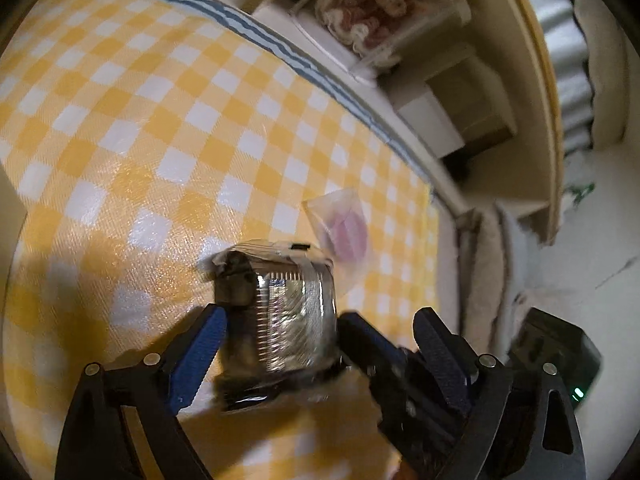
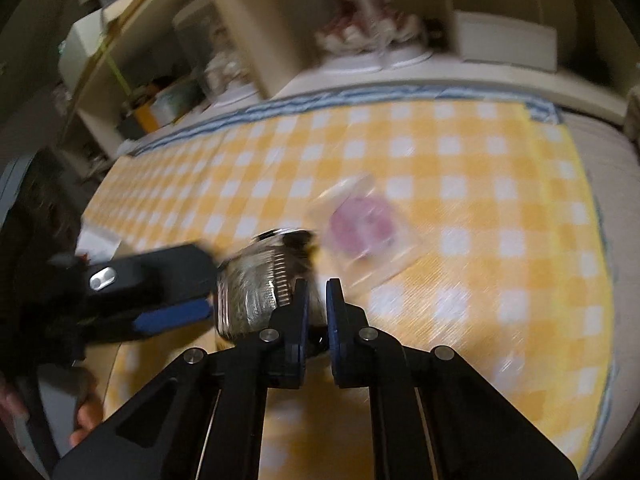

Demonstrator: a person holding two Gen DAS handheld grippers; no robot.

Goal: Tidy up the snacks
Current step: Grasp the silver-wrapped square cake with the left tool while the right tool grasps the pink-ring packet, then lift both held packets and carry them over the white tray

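left gripper (image 1: 280, 320) clamped foil pack (image 1: 280, 320) | right gripper (image 2: 316, 300) nearly closed at pack's edge, grip unclear | pink pouch (image 1: 344, 232) lay just beyond pack

Both wrist views close, angled down over checkered tablecloth (image 1: 120, 120); shared: silver packet (image 1: 288, 316), pink-filled bag (image 2: 364, 228).

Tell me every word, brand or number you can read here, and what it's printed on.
None can be read.
Shiny snack packet in the left gripper: any print lost in glare and blur.
Clear pouch with pink contents on the checked tablecloth: no legible label.
Shelf items: too blurred.
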